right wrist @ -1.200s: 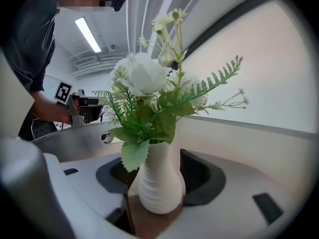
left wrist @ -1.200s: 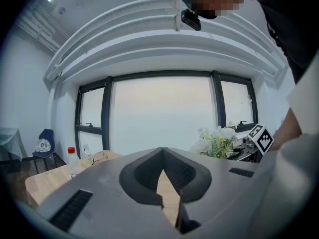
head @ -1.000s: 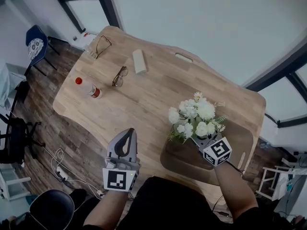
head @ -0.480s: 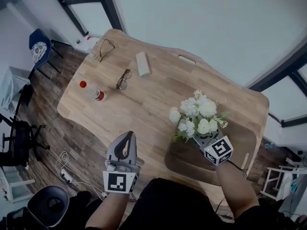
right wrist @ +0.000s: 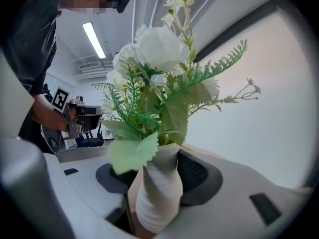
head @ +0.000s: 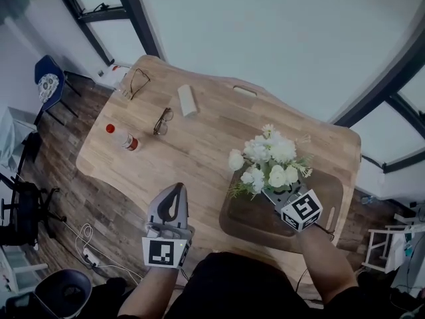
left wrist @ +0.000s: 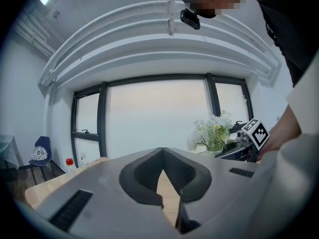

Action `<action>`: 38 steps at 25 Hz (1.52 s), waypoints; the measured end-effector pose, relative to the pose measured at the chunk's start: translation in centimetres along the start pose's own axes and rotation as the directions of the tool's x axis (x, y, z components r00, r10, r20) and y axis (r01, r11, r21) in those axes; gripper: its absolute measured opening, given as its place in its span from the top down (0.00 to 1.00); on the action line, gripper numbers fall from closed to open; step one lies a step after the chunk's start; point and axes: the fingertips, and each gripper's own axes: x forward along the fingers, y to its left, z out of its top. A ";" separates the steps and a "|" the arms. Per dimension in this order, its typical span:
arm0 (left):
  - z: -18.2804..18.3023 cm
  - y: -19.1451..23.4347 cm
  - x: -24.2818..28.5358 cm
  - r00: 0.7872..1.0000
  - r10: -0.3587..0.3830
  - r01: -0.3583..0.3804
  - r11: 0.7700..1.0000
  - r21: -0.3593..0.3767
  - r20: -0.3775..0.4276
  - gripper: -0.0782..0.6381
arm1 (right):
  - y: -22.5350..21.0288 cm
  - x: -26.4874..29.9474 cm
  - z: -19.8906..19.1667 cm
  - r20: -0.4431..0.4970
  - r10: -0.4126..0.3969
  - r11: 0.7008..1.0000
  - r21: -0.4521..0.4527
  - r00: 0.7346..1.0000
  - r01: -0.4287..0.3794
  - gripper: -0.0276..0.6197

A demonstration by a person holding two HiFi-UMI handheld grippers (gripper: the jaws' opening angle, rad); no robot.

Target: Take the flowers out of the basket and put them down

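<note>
White artificial flowers (head: pixel 269 165) stand in a small white ribbed vase (right wrist: pixel 158 193). They are upright over the far left part of the dark brown flat basket (head: pixel 259 226) at the table's near right. My right gripper (head: pixel 273 193) is shut on the vase, and its pads press the vase's two sides (right wrist: pixel 155 177). The flowers (right wrist: pixel 159 68) fill the right gripper view. My left gripper (head: pixel 176 189) hovers at the table's near edge, shut and empty (left wrist: pixel 163 156). From the left gripper view the flowers (left wrist: pixel 214 131) show at the right.
On the wooden table (head: pixel 206 145) lie a red-capped bottle (head: pixel 121 137), two pairs of glasses (head: pixel 161 120) (head: pixel 136 82) and a small white block (head: pixel 187 100), all far left. Chairs (head: pixel 46 82) and cables stand on the floor to the left.
The head view has shifted a little. The right gripper keeps the flowers in the same spot over the basket, and the left gripper has not moved.
</note>
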 end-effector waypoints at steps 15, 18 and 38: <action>4.0 -4.2 1.0 0.989 -0.112 0.109 0.993 0.035 0.095 0.88 | 0.6 -4.8 3.0 0.049 -0.057 0.998 0.009 0.997 0.056 0.56; 4.6 -4.7 0.9 0.987 -0.124 0.121 0.992 0.034 0.107 0.88 | 0.5 -6.0 4.1 0.070 -0.074 0.997 -0.002 0.995 0.075 0.56; 9.2 -10.2 3.5 0.945 -0.273 0.269 0.962 0.049 0.181 0.88 | -2.6 -16.7 9.5 0.199 -0.291 0.954 -0.015 0.936 0.300 0.56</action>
